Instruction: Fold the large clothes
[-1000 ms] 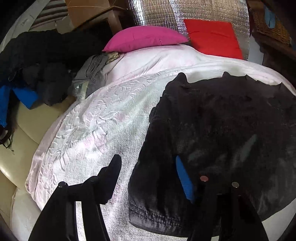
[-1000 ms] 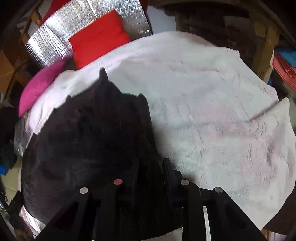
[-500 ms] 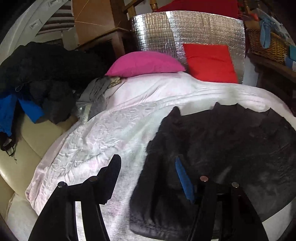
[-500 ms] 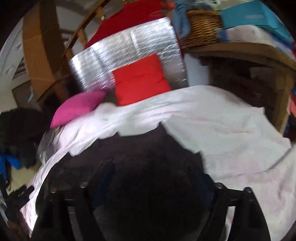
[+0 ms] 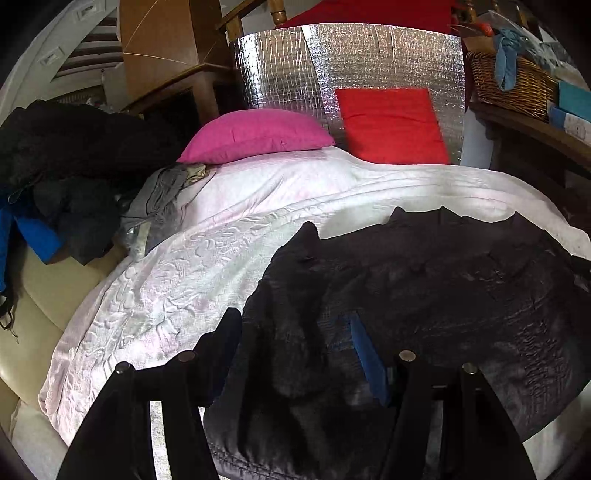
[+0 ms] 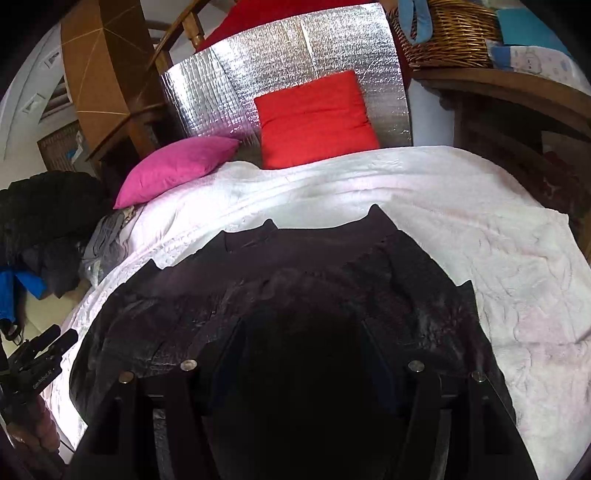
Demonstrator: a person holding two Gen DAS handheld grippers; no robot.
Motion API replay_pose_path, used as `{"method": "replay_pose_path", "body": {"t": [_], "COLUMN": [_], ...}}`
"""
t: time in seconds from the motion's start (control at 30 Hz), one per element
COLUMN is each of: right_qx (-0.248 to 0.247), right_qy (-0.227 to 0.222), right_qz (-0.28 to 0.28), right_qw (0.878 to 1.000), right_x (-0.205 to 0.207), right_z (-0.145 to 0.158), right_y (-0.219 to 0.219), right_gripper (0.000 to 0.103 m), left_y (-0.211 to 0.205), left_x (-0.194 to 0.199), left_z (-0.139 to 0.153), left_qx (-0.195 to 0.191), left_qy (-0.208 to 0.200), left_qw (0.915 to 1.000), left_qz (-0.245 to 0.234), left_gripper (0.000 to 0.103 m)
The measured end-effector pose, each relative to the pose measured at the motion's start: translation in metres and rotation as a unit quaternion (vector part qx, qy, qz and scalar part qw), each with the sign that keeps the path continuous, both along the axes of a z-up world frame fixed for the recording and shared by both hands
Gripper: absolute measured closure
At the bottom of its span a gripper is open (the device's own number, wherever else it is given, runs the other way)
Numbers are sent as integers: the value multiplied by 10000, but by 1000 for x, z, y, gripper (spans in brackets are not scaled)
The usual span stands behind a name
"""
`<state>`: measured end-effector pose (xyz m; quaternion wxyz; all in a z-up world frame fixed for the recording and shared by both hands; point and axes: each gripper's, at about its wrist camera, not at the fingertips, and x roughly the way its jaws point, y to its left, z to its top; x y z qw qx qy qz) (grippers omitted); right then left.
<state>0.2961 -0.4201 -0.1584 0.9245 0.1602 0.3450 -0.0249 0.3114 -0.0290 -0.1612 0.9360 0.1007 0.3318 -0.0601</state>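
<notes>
A large black garment [image 5: 424, 295] lies spread on a pale pink-white blanket [image 5: 177, 295] on a bed; it also shows in the right wrist view [image 6: 295, 280]. My left gripper [image 5: 295, 354] is open above the garment's near left part, one finger over the blanket, the blue-padded finger [image 5: 367, 358] over the cloth. My right gripper [image 6: 303, 354] is open, its fingers wide apart above the garment's near middle, where the cloth is in deep shadow. The left gripper also shows at the left edge of the right wrist view [image 6: 40, 354].
A pink pillow [image 5: 255, 134] and a red cushion [image 5: 391, 125] lie at the bed's head before a silver foil panel [image 5: 347, 70]. Dark and blue clothes [image 5: 55, 177] pile up at left. A wicker basket [image 6: 447, 35] stands on a wooden shelf at right.
Both grippers have pulled back and tilted up from the garment. The right gripper's fingers, near together a second ago, now stand wide apart. The garment lies flat.
</notes>
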Motion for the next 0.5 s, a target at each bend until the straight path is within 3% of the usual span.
{"method": "replay_pose_path", "body": {"t": [0.17,0.2,0.27,0.3,0.4,0.5], "right_qx": [-28,1,37,-59,46,413], "right_qy": [223,448,1014,1123,880,286], "right_qz": [57,74,126,93,150,-32], "right_qw": [9997,9990,9948,9936,9960,9987], "right_x": [7,12,22,24,18,4], "right_z": [-7,-15,-33,-37,-26,-7], "right_y": [5,6,6,6,3,-16], "right_gripper": [37,37,36,36,36,36], "left_y": [-11,-16,-25,-27,-26,-12], "left_x": [4,8,18,21,19,18], "left_z": [-11,-20,-46,-54,-44,-27], "left_qx": [15,80,298,352,270,106], "left_qy": [259,494,1167,1320,1145,778], "left_qw": [9996,9986,9924,9904,9927,9969], "left_qz": [-121,-181,-255,-222,-259,-31], "left_gripper": [37,32,31,31,31,32]}}
